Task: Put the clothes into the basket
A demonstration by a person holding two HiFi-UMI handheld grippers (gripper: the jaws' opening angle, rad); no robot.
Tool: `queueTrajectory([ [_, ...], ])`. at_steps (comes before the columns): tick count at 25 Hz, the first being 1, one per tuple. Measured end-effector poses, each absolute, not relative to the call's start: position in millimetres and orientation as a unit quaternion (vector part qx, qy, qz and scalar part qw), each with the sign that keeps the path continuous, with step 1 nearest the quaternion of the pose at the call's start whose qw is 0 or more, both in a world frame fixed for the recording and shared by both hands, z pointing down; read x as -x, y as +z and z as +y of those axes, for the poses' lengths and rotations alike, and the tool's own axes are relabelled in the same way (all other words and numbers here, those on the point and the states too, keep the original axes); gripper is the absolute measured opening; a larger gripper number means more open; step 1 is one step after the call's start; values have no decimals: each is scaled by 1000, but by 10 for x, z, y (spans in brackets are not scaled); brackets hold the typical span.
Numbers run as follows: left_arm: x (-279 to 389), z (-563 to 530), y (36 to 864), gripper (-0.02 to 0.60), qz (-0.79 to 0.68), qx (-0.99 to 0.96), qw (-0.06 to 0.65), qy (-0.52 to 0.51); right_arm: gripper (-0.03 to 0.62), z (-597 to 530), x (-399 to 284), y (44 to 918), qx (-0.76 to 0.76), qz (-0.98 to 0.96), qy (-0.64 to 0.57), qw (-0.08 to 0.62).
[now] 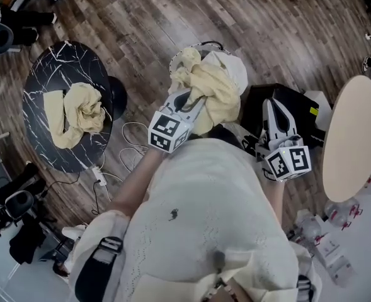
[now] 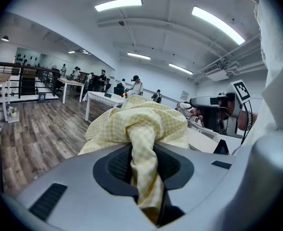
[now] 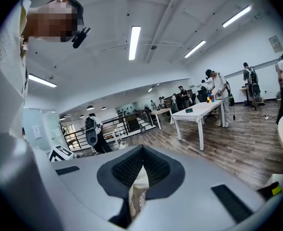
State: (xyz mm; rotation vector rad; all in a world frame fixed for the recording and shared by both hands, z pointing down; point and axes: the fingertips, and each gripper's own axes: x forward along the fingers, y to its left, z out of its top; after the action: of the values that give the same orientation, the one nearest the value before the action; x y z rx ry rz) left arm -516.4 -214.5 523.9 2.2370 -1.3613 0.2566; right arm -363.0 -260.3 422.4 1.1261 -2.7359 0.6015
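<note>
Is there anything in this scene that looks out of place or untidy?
Nothing looks damaged. One yellow garment lies crumpled on the round black table, while the left gripper is clamped on another yellow checked cloth. A white power strip lies loose on the floor beside that table.

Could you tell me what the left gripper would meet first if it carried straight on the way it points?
Most likely the white basket just ahead, through the yellow cloth that the left gripper pinches; depth is hard to judge.
</note>
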Motion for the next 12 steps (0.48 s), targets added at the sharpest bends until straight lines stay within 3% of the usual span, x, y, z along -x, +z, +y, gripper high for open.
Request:
queueTrajectory([
  [12,5010,-2372,5777,110,-456,-832,278,147,8,-2546,3223,4317,-442,-870,212,60],
])
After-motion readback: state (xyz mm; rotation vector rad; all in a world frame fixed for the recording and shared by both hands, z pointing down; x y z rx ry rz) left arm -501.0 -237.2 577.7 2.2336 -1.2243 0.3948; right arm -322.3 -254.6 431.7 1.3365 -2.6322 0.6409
